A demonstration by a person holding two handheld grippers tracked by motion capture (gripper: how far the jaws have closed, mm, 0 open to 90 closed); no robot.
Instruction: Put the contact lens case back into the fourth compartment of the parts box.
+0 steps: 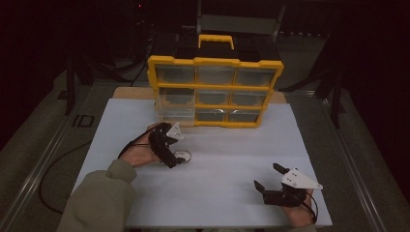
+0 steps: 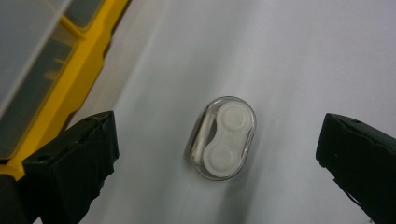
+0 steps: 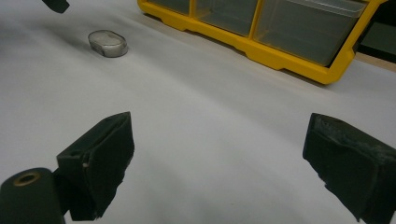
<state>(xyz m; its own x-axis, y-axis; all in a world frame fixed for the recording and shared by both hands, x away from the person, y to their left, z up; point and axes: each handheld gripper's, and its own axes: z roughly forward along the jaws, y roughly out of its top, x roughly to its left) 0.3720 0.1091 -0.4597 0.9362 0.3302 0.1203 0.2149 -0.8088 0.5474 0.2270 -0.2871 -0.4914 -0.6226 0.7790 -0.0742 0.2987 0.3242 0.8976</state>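
Note:
A small clear oval case (image 2: 223, 138) with two white round caps inside lies flat on the white table sheet (image 1: 217, 159). My left gripper (image 1: 180, 157) hovers just above the case (image 1: 183, 156), open, its jaws well apart on either side and not touching it. My right gripper (image 1: 266, 177) rests open near the front right of the sheet with nothing between its jaws. From the right gripper view the case (image 3: 108, 43) sits far off at the upper left. A yellow organiser (image 1: 215, 91) with clear drawers stands at the back; its lower left drawer (image 1: 175, 114) is pulled out.
The yellow organiser's frame (image 2: 56, 88) runs close along the left jaw in the left gripper view. Its front edge (image 3: 261, 49) crosses the top of the right gripper view. Dark floor and metal rails (image 1: 43, 159) flank the table.

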